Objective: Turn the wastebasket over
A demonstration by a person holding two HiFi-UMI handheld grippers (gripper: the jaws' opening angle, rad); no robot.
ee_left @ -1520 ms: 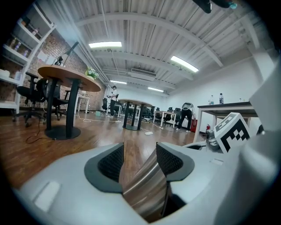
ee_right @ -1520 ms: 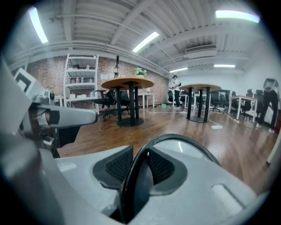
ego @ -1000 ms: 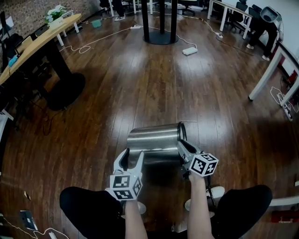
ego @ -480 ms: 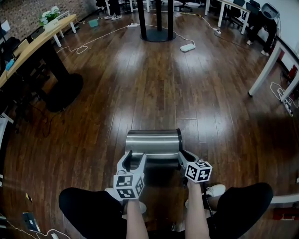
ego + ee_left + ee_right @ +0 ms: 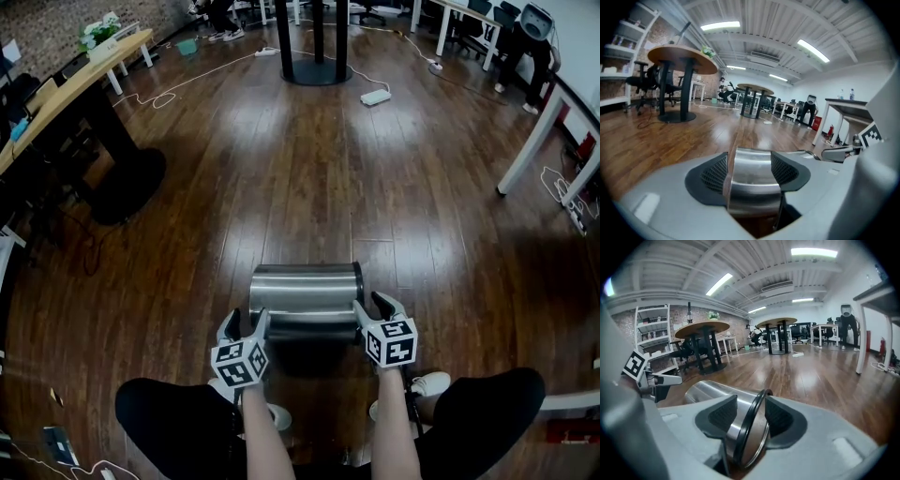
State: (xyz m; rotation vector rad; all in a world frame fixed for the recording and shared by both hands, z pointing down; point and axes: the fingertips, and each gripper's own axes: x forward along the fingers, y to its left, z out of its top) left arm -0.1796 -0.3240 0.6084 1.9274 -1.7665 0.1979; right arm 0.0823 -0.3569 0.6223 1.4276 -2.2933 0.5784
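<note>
Wastebasket lies on side on floor, near my knees, black-ringed mouth to right. Left claw straddles left end, right claw straddles mouth rim, one per end for control. Both jaws opening, metal between pads, grip loosening.

Recorded steel wastebasket lying sideways on wood floor. Found its black rim between jaws of right gripper (jaws opening, pads flanking rim). Noted left gripper at far left.
</note>
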